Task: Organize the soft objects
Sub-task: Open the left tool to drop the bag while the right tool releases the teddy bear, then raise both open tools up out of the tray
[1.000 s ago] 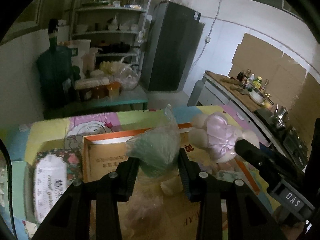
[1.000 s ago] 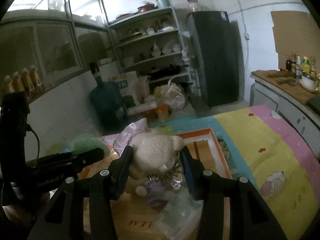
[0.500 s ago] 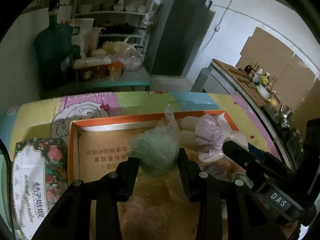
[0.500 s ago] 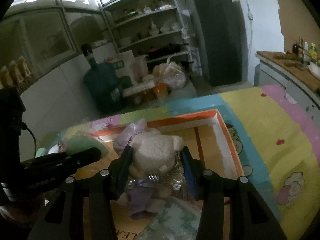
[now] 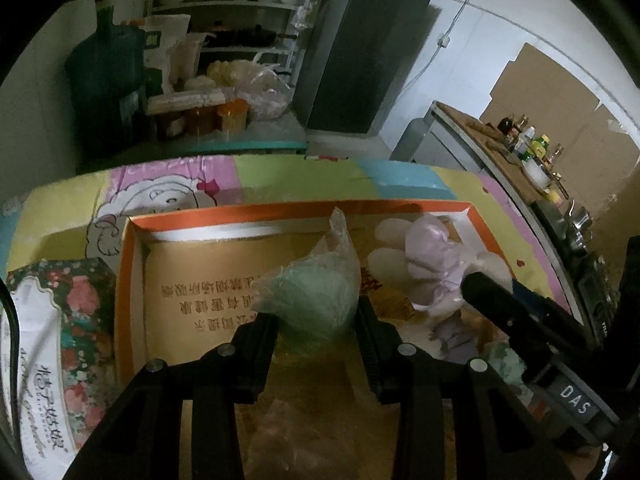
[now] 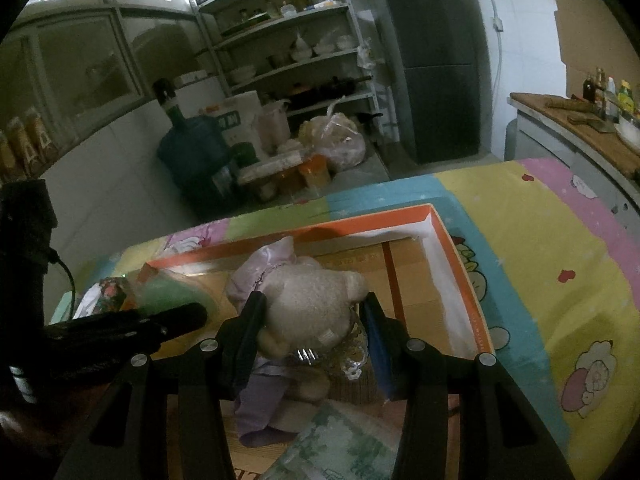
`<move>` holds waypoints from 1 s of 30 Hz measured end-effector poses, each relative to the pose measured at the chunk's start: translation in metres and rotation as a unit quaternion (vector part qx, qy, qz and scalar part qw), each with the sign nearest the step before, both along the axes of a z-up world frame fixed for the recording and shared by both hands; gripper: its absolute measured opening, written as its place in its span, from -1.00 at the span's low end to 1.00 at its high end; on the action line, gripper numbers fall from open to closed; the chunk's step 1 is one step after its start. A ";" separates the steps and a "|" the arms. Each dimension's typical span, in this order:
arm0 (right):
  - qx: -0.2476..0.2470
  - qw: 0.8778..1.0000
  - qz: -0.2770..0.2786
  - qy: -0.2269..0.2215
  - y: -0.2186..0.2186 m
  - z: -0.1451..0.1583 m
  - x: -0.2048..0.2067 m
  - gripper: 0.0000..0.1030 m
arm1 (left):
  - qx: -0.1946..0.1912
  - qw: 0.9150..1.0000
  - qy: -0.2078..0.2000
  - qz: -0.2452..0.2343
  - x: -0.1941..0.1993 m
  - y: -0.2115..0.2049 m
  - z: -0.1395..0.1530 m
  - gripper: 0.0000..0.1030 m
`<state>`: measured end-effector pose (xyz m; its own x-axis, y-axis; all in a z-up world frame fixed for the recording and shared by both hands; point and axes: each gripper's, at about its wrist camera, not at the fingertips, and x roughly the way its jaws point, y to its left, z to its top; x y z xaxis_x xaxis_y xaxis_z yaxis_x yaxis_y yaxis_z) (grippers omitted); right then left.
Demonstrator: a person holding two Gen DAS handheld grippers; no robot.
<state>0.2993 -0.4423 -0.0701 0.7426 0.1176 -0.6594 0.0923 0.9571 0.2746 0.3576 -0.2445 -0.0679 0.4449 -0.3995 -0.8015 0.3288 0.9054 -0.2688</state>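
Left gripper point(image 5: 316, 316): clamping a green ball in a clear bag point(image 5: 312, 300), lower centre of the left view; pads pressing into both sides of the bundle.
Bag: hanging over the box point(image 5: 132, 280), its twisted top poking up toward the far wall of the box.
Right gripper point(image 6: 312, 316): closing around a plush bear point(image 6: 312, 308), centre of the right view; left pad touching the plush, blue-lined right pad sitting against its side.
Bear: cream fur, wearing a lilac dress point(image 6: 264, 268), tilting over the box floor; silvery trim dangling at its lower edge.
Box: orange-rimmed cardboard, lying open on the cloth point(image 6: 540, 264); printed characters showing on its brown floor in the left view.
Cloth: striped pink, green, blue and yellow, carrying cartoon sheep along the right edge of the right view.
Tissue pack point(image 5: 52, 344): floral, resting just outside the box's left wall, lower left of the left view.
Green patterned fabric point(image 6: 336, 444): lying in the box, bottom centre of the right view, beneath the bear.
Pale pink bagged item point(image 5: 296, 436): resting low in the box, bottom centre of the left view, too blurred for naming.
Background: water jug point(image 6: 192, 152) at upper left, shelves point(image 6: 296, 40) and dark fridge point(image 6: 436, 60) standing behind, bottles point(image 5: 528, 140) lining a counter at right.
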 end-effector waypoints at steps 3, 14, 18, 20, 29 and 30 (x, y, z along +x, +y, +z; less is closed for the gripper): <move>0.004 1.000 0.000 0.000 -0.001 0.000 0.000 0.02 | 0.006 1.000 0.001 0.001 0.002 0.000 -0.003 -0.23; 0.014 1.000 0.000 -0.001 -0.001 -0.002 -0.002 0.16 | 0.019 1.000 -0.012 0.014 -0.001 -0.001 -0.002 0.19; 0.020 1.000 -0.004 -0.007 -0.002 -0.001 -0.005 0.20 | 0.021 0.999 -0.022 0.017 -0.003 0.001 0.002 0.35; 0.023 1.000 -0.005 -0.010 -0.003 0.000 -0.006 0.21 | 0.026 0.999 -0.026 0.017 -0.005 0.001 0.004 0.36; 0.034 0.999 -0.021 -0.027 -0.008 0.006 -0.017 0.21 | 0.026 0.999 -0.040 0.016 -0.021 0.008 0.017 0.36; 0.035 0.999 -0.023 -0.029 -0.008 0.006 -0.019 0.21 | 0.025 0.999 -0.042 0.016 -0.023 0.009 0.019 0.36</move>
<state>0.2806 -0.4505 -0.0636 0.7847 0.1267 -0.6068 0.1179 0.9305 0.3468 0.3343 -0.2356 -0.0491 0.5235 -0.3440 -0.7795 0.3195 0.9274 -0.1947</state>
